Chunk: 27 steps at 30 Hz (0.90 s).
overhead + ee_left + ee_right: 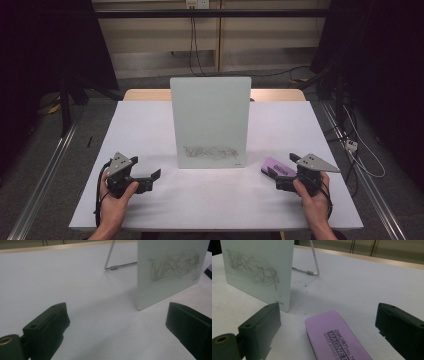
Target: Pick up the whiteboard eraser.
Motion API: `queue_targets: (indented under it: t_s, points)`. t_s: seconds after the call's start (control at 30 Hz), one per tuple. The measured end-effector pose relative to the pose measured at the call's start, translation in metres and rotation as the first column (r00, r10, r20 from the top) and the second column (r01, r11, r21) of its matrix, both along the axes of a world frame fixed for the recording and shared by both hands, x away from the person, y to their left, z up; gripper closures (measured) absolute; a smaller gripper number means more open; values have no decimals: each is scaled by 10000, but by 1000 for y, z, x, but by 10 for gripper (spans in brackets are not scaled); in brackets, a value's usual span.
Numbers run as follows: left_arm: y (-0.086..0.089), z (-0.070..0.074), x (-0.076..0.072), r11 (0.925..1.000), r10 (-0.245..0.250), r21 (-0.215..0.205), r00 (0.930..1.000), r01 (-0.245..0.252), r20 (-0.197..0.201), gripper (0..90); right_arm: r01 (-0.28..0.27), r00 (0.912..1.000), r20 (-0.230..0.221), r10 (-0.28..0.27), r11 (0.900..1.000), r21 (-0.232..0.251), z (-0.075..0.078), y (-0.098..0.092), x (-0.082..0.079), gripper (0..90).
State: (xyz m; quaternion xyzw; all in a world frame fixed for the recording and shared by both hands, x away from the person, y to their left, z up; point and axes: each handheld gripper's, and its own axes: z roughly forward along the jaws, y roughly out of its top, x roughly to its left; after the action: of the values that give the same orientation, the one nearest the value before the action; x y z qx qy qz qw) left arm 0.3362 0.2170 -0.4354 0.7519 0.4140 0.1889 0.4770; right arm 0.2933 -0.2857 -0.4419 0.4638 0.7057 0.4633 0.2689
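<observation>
Nearest me, I hold the left claw (150,179) low over the white worktop (150,125), its jaws spread wide with nothing between them, aimed toward the board's lower left corner. My right claw (280,176) is also wide open and grips nothing; the purple whiteboard eraser (335,337) lies flat on the worktop between its jaws, not yet touched, which I judge lines it up for a pickup. Just beyond, the small whiteboard (210,121) stands upright near the worktop's middle, propped by a wire stand (112,261) behind it so its face meets me. Dark scribbles (210,151) run along its lower part, likely the reason the eraser waits close by.
</observation>
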Motion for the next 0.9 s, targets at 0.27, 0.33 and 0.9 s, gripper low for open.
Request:
queue_targets:
  t_s: [0.27,0.33,0.9]
  points:
    - [-1,0,0,9999,66,88,10000,-66,14,44,-278,9994,-207,281,9995,160,0,0,-1,52]
    - [-1,0,1,9999,99,83,9999,-100,33,44,-304,9990,-325,312,9992,257,1,-1,-1,58]
    - [2,-4,5,9999,38,153,9999,-36,-162,45,-1,9973,-731,-6,10000,-93,4,1,9,70]
